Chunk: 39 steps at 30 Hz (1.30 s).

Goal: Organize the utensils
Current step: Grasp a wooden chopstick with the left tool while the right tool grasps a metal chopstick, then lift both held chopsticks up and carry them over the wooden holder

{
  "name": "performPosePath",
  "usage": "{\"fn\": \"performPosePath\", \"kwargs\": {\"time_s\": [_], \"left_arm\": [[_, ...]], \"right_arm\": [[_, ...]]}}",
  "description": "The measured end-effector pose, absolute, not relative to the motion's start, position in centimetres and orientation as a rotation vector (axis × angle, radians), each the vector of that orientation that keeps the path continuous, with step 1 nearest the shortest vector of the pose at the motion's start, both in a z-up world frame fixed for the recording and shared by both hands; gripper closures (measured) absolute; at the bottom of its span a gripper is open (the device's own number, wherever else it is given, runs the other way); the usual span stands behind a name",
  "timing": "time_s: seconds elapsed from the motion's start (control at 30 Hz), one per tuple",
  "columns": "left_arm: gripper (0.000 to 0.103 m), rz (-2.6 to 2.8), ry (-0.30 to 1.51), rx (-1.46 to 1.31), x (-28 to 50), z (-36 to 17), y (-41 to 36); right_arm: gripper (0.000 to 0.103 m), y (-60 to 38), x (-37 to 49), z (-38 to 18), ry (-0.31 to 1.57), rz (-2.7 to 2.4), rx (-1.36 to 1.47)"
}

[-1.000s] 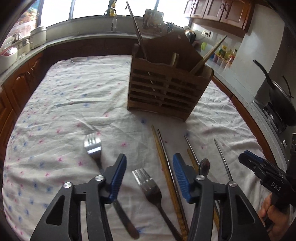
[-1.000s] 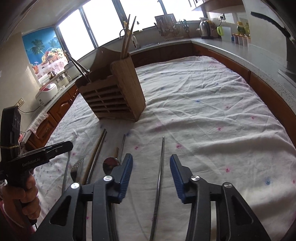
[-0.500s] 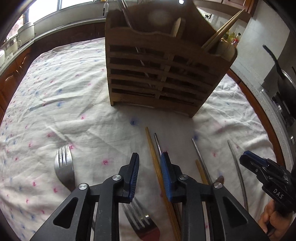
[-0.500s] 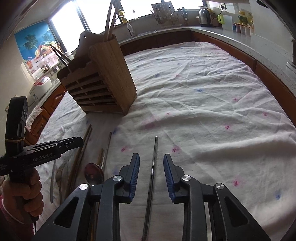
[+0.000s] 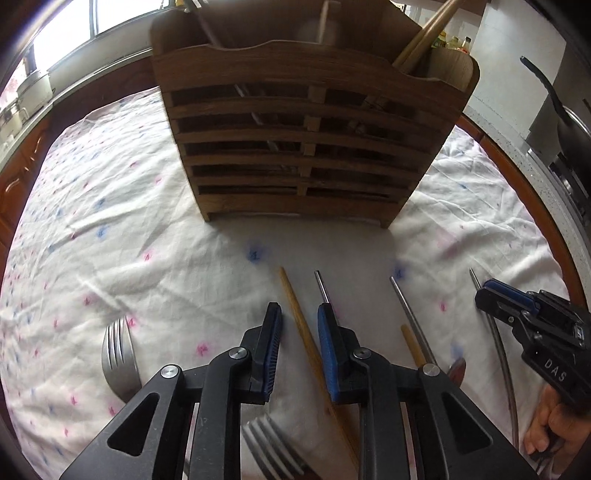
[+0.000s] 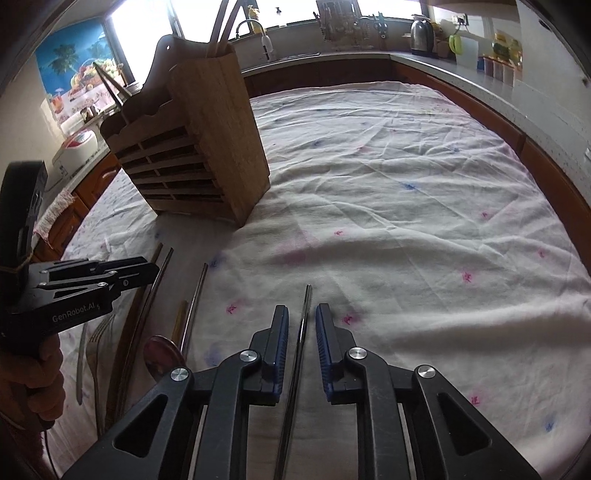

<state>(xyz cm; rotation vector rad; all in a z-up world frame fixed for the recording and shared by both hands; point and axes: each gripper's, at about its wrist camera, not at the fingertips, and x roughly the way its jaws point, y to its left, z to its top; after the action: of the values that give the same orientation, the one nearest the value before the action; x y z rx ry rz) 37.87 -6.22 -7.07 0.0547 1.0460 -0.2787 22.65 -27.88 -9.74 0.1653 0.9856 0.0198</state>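
Observation:
A slatted wooden utensil holder (image 5: pixel 306 147) stands on the cloth-covered table and also shows in the right wrist view (image 6: pixel 192 151); chopsticks stick out of it. My left gripper (image 5: pixel 298 325) is partly open, its pads on either side of a wooden chopstick (image 5: pixel 299 325) lying on the cloth, not clamped. A metal chopstick (image 5: pixel 322 286) lies just right of it. My right gripper (image 6: pixel 301 325) is partly open astride another metal chopstick (image 6: pixel 301 332). Two forks (image 5: pixel 118 354) and a spoon (image 6: pixel 162 352) lie near the front.
The white cloth with pink and blue specks (image 6: pixel 406 206) covers the table. More metal and wooden chopsticks (image 5: pixel 410 314) lie right of my left gripper. A kettle and jars (image 6: pixel 423 35) stand on the far counter. A pan (image 5: pixel 554 110) sits at right.
Both grippers moved forward and down over the chopsticks and narrowed their jaws from wide open. The holder now looms closer in the left wrist view.

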Motion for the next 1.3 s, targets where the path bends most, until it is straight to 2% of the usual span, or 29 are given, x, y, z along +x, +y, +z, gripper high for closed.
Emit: {"fn": "performPosePath", "kwargs": {"time_s": [0.07, 0.1, 0.17, 0.37, 0.73, 1.3], "left_arm": [[0.085, -0.277, 1.04, 0.087, 37.9, -7.1, -6.7], [0.085, -0.276, 1.037, 0.097, 37.9, -7.2, -6.9], [0.092, -0.28, 1.026, 0.107, 37.8, -7.3, -7.2], [0.099, -0.334, 1.027, 0.055, 37.2, -7.2, -7.1], [0.099, -0.365, 0.909, -0.032, 33.4, -2.4, -5.0], [0.099, -0.398, 0.676, -0.137, 22.0, 7.8, 2.5]], "right_arm": [[0.088, -27.4, 22.8, -9.8, 0.982, 0.014, 0.13], [0.092, -27.2, 22.8, -9.8, 0.982, 0.009, 0.109], [0.097, -27.0, 22.8, -9.8, 0.982, 0.007, 0.094], [0.099, -27.6, 22.2, -8.9, 0.963, 0.037, 0.175], [0.099, -28.4, 19.4, -3.6, 0.83, 0.064, 0.245], [0.099, -27.9, 14.0, 6.1, 0.565, 0.077, 0.267]]}}
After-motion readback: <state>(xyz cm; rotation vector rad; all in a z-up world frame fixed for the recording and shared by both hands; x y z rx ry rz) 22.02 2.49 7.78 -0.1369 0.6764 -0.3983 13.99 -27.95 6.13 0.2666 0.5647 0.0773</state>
